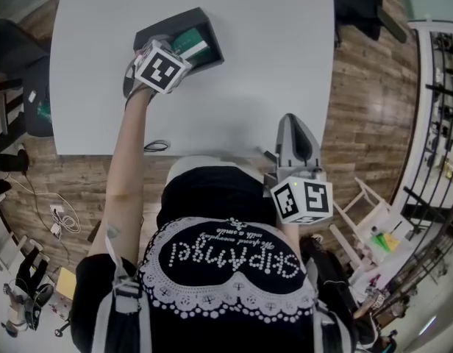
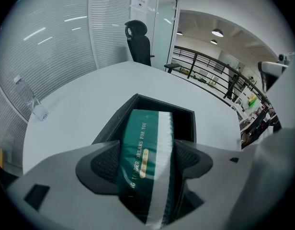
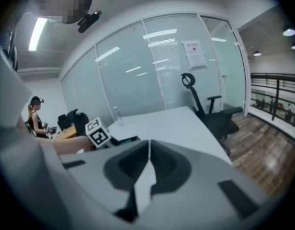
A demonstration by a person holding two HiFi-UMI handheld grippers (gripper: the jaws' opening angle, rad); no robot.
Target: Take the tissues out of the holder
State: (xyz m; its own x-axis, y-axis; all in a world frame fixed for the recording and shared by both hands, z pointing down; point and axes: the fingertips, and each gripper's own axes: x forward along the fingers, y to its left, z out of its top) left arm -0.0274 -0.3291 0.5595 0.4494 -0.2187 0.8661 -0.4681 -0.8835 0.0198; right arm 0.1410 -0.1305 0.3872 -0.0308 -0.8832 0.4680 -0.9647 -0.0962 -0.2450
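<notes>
The left claw [image 2: 147, 163] grips the green tissue pack [image 2: 140, 138], not yet clear of the black holder [image 2: 185, 116]; the lift-out remains; the right claw [image 3: 148, 163] is closed, empty

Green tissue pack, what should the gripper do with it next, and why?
Probably lift it up and out. The left gripper is shut on the tissue pack, whose far end sits inside the black holder, so rising should free it.
</notes>
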